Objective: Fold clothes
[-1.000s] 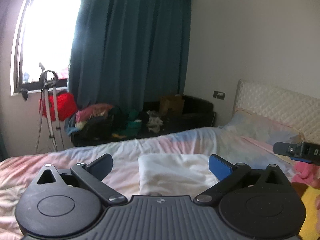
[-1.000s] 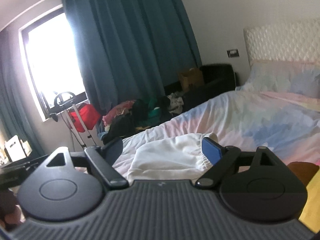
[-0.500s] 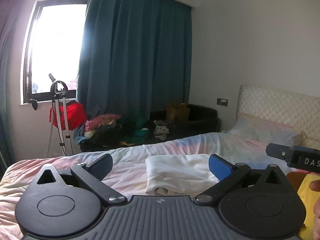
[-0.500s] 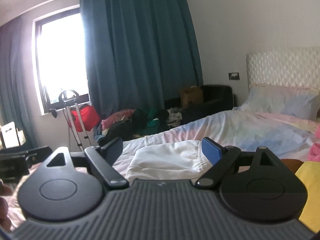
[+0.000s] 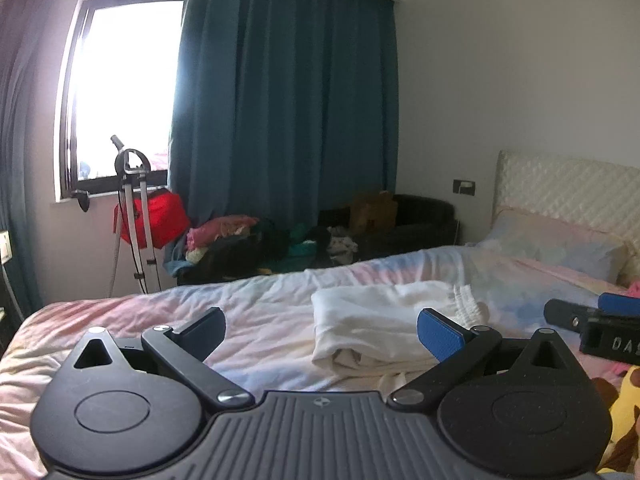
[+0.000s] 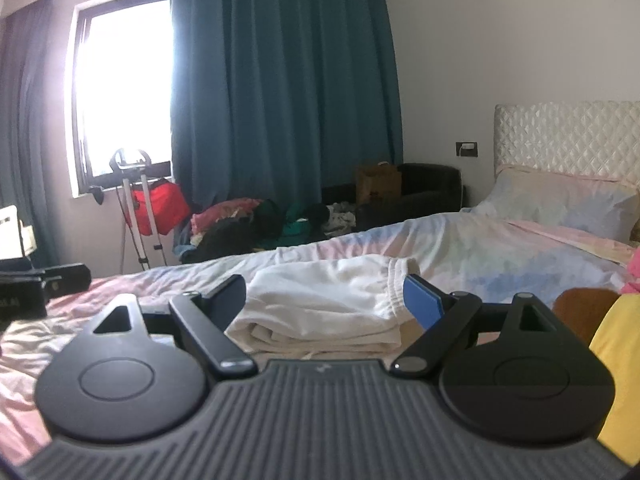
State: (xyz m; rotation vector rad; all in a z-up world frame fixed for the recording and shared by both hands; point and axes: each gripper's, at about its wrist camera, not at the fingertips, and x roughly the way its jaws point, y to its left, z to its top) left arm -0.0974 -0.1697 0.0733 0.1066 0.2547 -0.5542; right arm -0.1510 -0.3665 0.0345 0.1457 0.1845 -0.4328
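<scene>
A folded white garment (image 5: 380,320) (image 6: 324,304) lies on the pastel bed (image 5: 256,304) (image 6: 472,248), elastic waistband toward the right. My left gripper (image 5: 320,332) hovers open just short of it, nothing between its fingers. In the right wrist view my right gripper (image 6: 326,300) is open too, with the folded stack showing in the gap beyond the tips. The right gripper's body (image 5: 592,328) shows at the right edge of the left wrist view; the left gripper's body (image 6: 36,284) shows at the left edge of the right wrist view.
A yellow cloth (image 6: 620,364) and a brown item (image 6: 580,312) sit at the right; pink fabric (image 6: 634,268) lies beyond. A pillow (image 5: 552,244) rests by the quilted headboard (image 5: 572,184). Across the room are a clothes heap (image 5: 248,240), a red bag on a stand (image 5: 152,216) and a dark chair (image 5: 408,216).
Both cameras have tilted up and drawn back slightly, so more wall and curtain show and the white garment sits lower and flatter in view. Both grippers stayed open.
</scene>
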